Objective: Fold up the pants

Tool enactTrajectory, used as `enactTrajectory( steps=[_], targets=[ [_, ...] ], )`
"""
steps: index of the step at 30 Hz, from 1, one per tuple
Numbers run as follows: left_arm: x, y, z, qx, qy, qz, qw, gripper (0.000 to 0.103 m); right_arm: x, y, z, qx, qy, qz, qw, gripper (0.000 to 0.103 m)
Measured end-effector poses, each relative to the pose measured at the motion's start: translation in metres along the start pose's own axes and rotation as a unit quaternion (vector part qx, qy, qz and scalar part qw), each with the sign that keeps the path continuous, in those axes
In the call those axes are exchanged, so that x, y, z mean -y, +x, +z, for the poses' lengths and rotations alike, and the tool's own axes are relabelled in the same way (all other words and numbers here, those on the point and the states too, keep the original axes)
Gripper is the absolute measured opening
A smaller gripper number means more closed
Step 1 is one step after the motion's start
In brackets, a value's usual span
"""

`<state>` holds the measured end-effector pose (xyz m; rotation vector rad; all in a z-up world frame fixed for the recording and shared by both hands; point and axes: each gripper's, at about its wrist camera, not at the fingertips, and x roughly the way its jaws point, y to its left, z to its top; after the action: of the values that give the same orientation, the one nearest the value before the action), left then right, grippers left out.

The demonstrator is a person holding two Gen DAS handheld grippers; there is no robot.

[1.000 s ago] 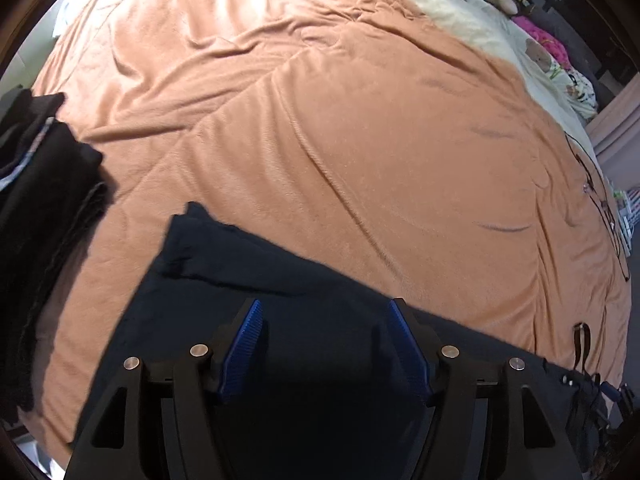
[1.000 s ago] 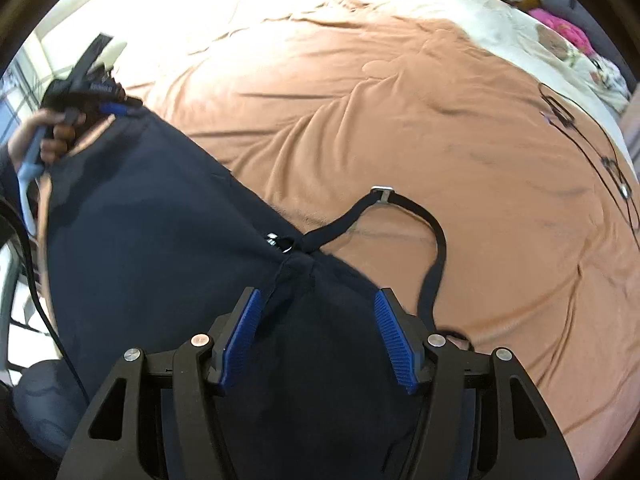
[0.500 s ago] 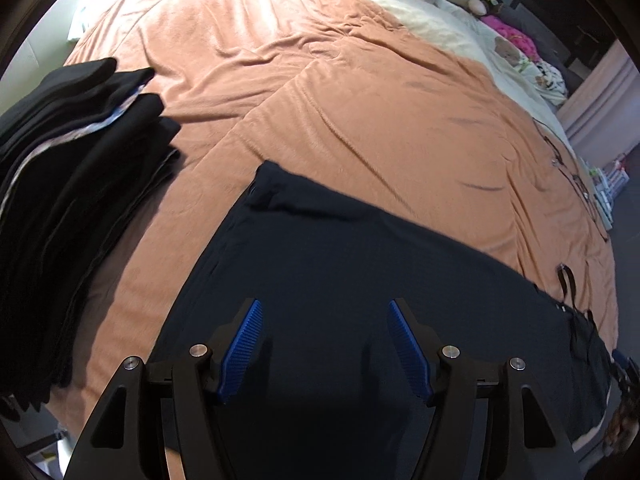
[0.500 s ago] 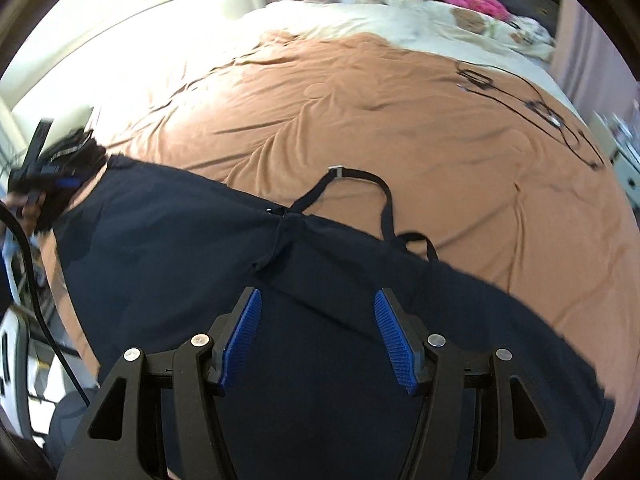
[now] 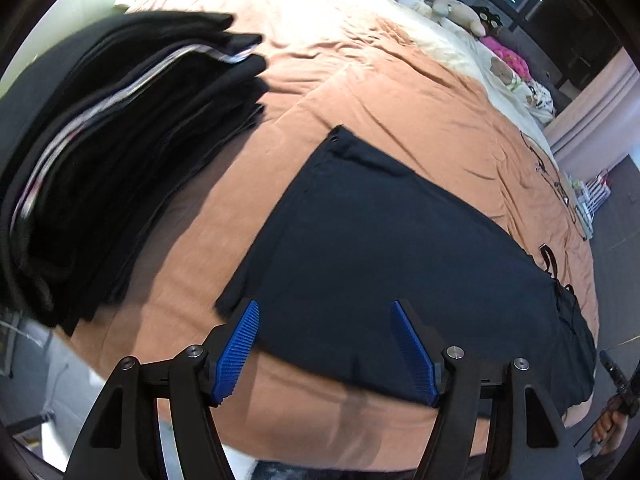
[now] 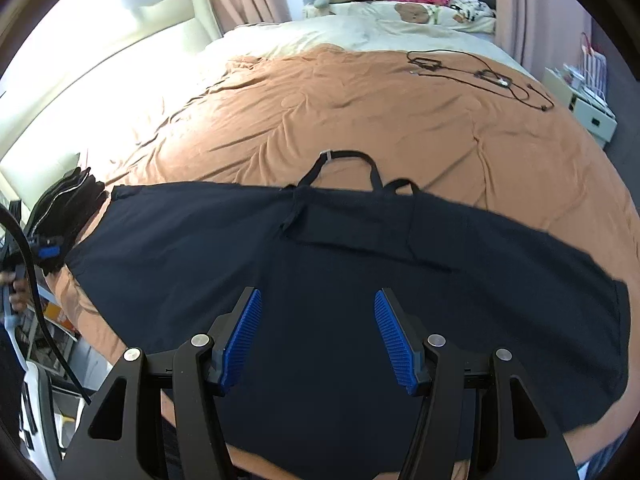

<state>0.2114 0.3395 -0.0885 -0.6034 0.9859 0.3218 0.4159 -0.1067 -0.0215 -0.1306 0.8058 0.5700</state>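
On the orange-brown quilted bed cover (image 6: pixel 360 112) the dark navy fabric pants (image 6: pixel 280 264) now lie spread flat and crosswise near the bed's front edge; a second ago the left end was held up off the bed at the far left of the right wrist view, now it's down and the cloth is smooth. Left tool (image 5: pixel 325 346): blue ribbed pads apart, nothing between them, jaws have just been opening a bit more; it hangs above the near left corner of the pants, pulled back compared with a second ago, when the cloth filled the gap under it. Right tool (image 6: pixel 318 342): released too, pads apart over the middle of the pants, no cloth pinched, and its gap looks the same as before. Black strap with a metal buckle (image 6: pixel 348 160) sticks out from the far edge of the pants onto the bed cover, flatter and more tucked in than a second ago. Stack of folded black garments (image 5: pixel 120 152) sits at the left, near but not touching the pants; it came into the left wrist view as that hand moved. Black cables (image 6: pixel 480 76) lie far back on the bed, well apart. Meaning: lay-out step looks done, both tools free, no fold made yet. Next is probably regrasping an end or edge to make the first fold; the loose strap could get caught in it.
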Motion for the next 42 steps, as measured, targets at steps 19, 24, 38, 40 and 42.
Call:
enactTrajectory(
  steps=[19, 24, 38, 40, 42],
  targets=[
    [-0.043, 0.012, -0.036, 0.037, -0.011, -0.006, 0.9992, 0.071, -0.036, -0.004, -0.035, -0.008, 0.027, 0.006, 1.0, 0.058],
    [-0.044, 0.008, -0.028, 0.042, -0.002, -0.007, 0.9991, 0.065, -0.041, 0.004, -0.037, -0.014, 0.026, 0.01, 1.0, 0.058],
    [-0.039, 0.029, -0.001, -0.01, -0.013, -0.051, 0.9986, 0.056, -0.031, 0.031, -0.045, -0.03, 0.049, 0.012, 0.998, 0.058],
    [-0.037, 0.025, -0.001, -0.012, -0.009, -0.066, 0.9977, 0.056, -0.029, 0.032, -0.045, -0.03, 0.054, 0.014, 0.998, 0.058],
    [-0.035, 0.026, -0.001, -0.02, -0.005, -0.064, 0.9978, 0.056, -0.028, 0.035, -0.046, -0.029, 0.054, 0.015, 0.998, 0.058]
  ],
)
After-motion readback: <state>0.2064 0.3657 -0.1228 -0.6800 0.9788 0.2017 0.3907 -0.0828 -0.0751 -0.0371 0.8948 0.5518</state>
